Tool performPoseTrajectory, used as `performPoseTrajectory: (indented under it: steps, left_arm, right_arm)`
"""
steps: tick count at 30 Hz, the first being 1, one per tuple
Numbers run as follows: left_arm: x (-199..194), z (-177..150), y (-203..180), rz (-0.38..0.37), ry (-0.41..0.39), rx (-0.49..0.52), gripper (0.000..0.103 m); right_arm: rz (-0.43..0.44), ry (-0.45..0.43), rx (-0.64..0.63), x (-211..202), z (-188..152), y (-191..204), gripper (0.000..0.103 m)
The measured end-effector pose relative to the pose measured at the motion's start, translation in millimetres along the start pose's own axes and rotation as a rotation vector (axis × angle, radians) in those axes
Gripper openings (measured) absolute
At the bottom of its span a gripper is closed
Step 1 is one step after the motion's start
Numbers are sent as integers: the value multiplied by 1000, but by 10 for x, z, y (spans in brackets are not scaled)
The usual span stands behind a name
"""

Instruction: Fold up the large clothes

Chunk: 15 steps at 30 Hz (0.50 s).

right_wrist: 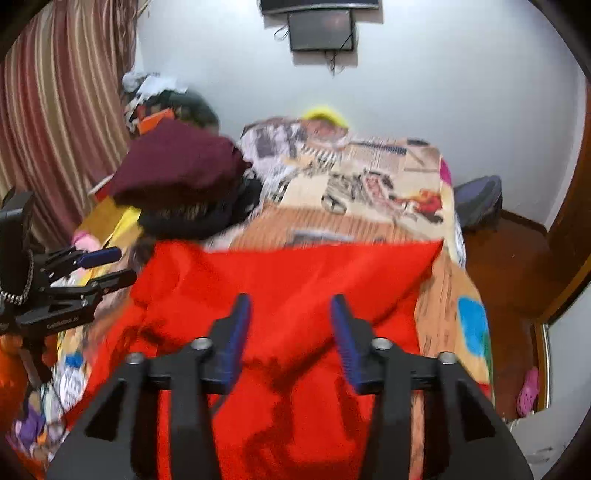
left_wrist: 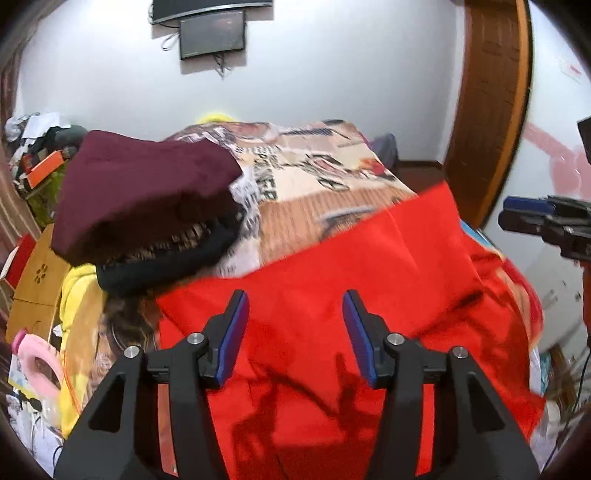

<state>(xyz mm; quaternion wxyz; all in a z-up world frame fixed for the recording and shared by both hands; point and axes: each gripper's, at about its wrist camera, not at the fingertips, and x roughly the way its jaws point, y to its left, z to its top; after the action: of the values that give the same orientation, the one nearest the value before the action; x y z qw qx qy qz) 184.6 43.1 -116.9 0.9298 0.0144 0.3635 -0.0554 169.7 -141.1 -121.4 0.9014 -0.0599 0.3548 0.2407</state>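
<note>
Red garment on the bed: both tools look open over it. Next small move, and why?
Probably lower both tools to the near edge and pinch it for another fold. The left tool and right tool stand open with nothing between the pads, and the red garment lies loose and rumpled on the printed bedspread.

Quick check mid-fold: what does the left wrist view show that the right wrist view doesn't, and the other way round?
Only the left wrist view shows the tall brown wooden door frame and the pale wooden chair.

Only the right wrist view shows the striped red curtain, the dark bag on the floor and the pink clog.

Both show the bright red fabric garment spread on the printed bedcover, the maroon garment topping a stack, the wall screen, and both grippers, left gripper and right gripper, open with nothing gripped.
</note>
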Motion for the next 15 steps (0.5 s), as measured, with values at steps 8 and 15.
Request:
performPoseTrajectory:
  steps: [8,15]
  left_arm:
    - [890,-48,223,27,162,-107,53]
    - [1111,-516,519,56,289,-141,54]
  right_arm:
    - [-5,154,103,806,38,-167,45]
    - [-46,237,149,871,-317,-484,45]
